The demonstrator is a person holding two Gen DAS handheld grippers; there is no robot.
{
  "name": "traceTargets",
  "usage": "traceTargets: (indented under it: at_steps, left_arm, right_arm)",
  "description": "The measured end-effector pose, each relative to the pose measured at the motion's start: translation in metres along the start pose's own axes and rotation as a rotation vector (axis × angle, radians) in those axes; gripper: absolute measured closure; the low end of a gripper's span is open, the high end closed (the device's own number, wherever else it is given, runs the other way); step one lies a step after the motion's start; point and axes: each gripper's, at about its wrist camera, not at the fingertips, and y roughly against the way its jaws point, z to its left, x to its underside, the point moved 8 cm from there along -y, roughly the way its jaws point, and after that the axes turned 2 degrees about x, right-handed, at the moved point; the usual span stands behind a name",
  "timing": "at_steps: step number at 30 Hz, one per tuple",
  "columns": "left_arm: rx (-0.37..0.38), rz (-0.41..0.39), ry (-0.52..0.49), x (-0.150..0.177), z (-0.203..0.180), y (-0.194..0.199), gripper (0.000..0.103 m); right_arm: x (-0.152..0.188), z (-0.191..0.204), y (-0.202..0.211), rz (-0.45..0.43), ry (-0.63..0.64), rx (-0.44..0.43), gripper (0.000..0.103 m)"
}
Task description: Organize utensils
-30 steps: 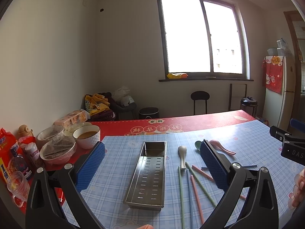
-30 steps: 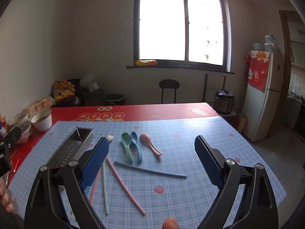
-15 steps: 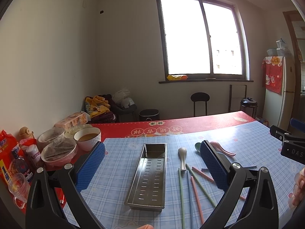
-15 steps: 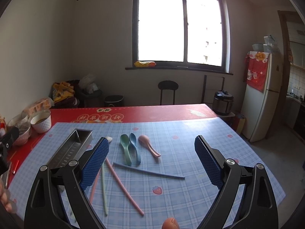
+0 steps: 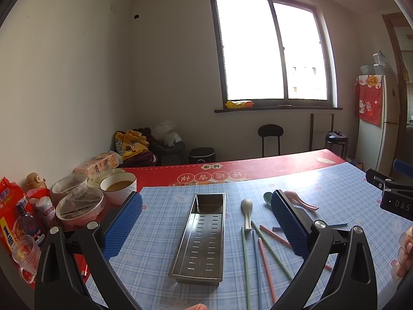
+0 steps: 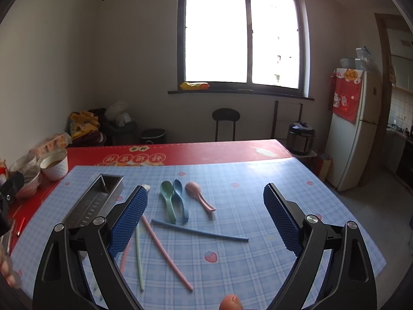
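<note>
Blue-checked plastic tablecloth (image 5: 335, 180) over a red printed one, by a bright window, fridge at the right.

Almost no change from a second ago: only a slight drift of both views, every utensil lying where it lay. Hence, by judgement, task not yet begun, first pick still to be chosen.

Left gripper (image 5: 206, 196) hovering above the long perforated steel tray (image 5: 204, 235), pads spread wide, holding nothing. Right gripper (image 6: 205, 188) likewise wide apart and empty, aimed at the loose pieces.

Tray bare inside. Beside it on the cloth: pale grey spoon (image 5: 246, 211); green spoon (image 6: 167, 201) and blue spoon (image 6: 180, 201) side by side; pink spoon (image 6: 200, 196) just right of them; blue chopstick (image 6: 198, 231) lying crosswise; pink chopstick (image 6: 167, 255) and green chopstick (image 6: 139, 255) nearer, others partly hidden behind the pads.

Readable writing: "DAS" in white on the right gripper's black body, cut off at the edge of the left view. Chinese characters on the red cloth upside down, and on a red packet at far left with a large "1"; not read with confidence.
</note>
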Motion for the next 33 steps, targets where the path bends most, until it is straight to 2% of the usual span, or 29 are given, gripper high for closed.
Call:
traceTargets:
  at_steps: [33]
  left_arm:
    - [0.001, 0.002, -0.002, 0.0019, -0.0026, 0.0018, 0.006]
  right_arm:
    - [0.0041, -0.005, -0.0014, 0.006, -0.005, 0.007, 0.015]
